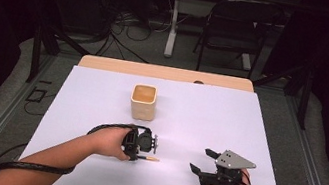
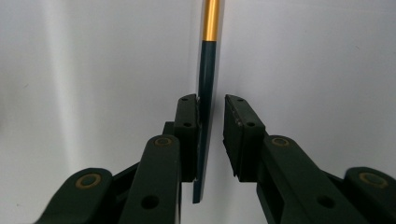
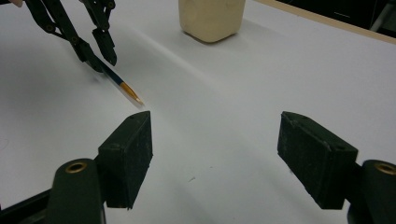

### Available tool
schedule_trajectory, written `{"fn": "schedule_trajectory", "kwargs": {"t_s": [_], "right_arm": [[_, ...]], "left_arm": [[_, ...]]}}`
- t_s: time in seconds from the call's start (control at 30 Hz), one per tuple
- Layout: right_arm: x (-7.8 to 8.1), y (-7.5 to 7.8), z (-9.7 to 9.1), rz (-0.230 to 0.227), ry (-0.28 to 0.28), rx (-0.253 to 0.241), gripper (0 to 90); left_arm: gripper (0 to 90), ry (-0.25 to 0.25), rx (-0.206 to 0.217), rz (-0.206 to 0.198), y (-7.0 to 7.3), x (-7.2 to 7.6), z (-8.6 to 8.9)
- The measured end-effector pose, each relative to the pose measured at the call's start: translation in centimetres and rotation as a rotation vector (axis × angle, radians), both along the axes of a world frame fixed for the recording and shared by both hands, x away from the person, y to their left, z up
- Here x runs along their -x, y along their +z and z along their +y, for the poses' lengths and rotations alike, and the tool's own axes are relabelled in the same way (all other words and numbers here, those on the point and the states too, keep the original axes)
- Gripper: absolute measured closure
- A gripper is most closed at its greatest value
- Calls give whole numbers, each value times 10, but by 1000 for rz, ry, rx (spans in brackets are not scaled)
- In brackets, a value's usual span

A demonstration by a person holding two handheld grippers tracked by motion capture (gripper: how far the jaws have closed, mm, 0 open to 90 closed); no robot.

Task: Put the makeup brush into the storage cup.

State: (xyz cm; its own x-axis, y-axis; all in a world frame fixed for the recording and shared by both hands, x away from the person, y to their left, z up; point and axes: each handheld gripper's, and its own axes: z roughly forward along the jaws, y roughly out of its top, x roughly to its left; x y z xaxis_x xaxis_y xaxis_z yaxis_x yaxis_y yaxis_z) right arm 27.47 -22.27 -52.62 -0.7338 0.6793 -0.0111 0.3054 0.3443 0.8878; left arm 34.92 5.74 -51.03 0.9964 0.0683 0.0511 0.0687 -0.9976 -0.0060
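left tool (image 2: 211,135) closing around a thin pen low in the centre of the high view

the pen (image 2: 206,98) is a slim dark stick with a gold tip, likely light, stiff and slick, so it may roll or twist; it lies on the white surface (image 1: 209,115) just below the cream cup (image 1: 143,102), gold end toward the right of the frame. in the left gripper view it stands between the jaws, touching the left pad (image 2: 188,135) with a sliver of gap at the right pad, so the hold is not yet firm; gripping mid-barrel looks best. the right tool (image 3: 229,158), at the lower right of the high view, hangs wide open and empty. the pen's rear end is cut off behind the jaws, and whether it rests flat or is lifted is hard to tell.
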Motion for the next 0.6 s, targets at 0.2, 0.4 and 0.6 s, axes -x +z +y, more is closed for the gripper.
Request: {"fn": "schedule_trajectory", "kwargs": {"t_s": [0.2,0.4,0.6], "right_arm": [[0,0,0,-2,1,0,264],[0,0,0,-2,0,0,264],[0,0,0,-2,2,1,264]], "left_arm": [[784,-9,-10,-1,-4,-1,-2],[799,-9,-12,9,-7,-1,-2],[814,-13,-24,13,-9,-2,-3]]}}
